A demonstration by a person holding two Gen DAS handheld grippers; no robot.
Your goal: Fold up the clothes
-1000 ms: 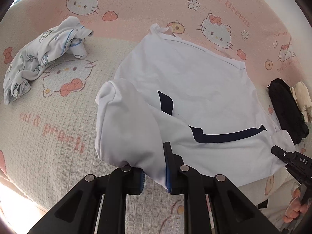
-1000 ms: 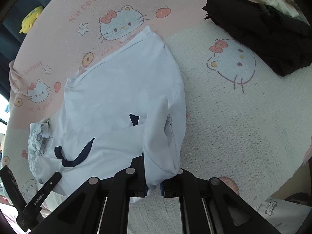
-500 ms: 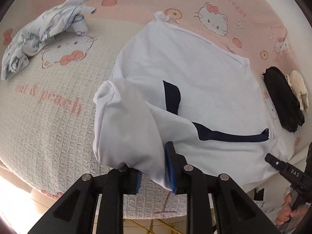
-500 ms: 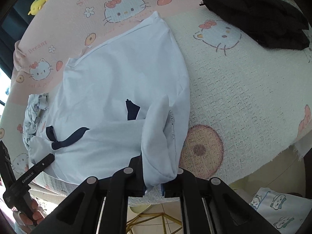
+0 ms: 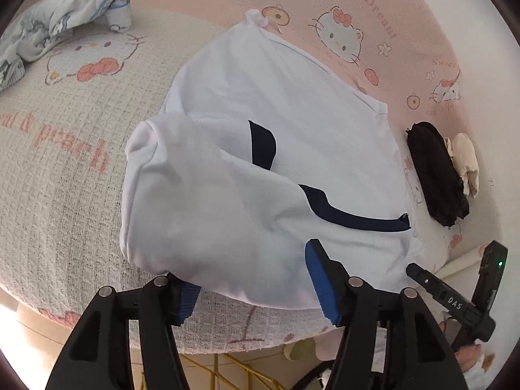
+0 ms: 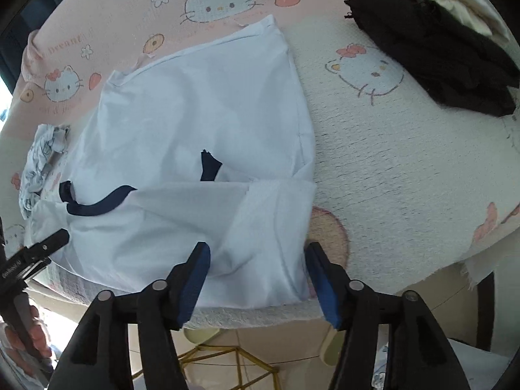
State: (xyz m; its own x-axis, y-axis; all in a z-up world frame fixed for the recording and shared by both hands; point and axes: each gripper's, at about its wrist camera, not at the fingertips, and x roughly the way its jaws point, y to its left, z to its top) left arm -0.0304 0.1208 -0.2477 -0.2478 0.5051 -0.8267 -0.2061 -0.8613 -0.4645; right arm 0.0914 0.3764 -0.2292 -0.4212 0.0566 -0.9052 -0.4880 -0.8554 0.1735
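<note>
A white shirt (image 5: pixel 292 123) with navy trim lies spread on the cartoon-cat blanket (image 5: pixel 58 195), its near part folded back over itself. My left gripper (image 5: pixel 253 289) hovers at the shirt's near edge. Its jaws are opening, and the folded cloth sags loose between them and covers part of the left pad. In the right wrist view the same shirt (image 6: pixel 195 113) lies flat. My right gripper (image 6: pixel 256 279) is at its near right corner, jaws opening. The folded flap rests between its blue pads (image 6: pixel 195 276), and neither pad presses on it.
A crumpled pale blue printed garment (image 5: pixel 65 19) lies at the far left. At the far right, a black garment (image 6: pixel 435 42) lies beside cream cloth (image 5: pixel 464 159). The bed's front edge runs just under both grippers, with floor and a gold wire frame (image 6: pixel 227 357) below.
Both grippers were shut on bunched folds of the shirt. Now both sets of jaws stand apart and the cloth has dropped flat on the bed. Both views have tipped down toward the bed edge.
</note>
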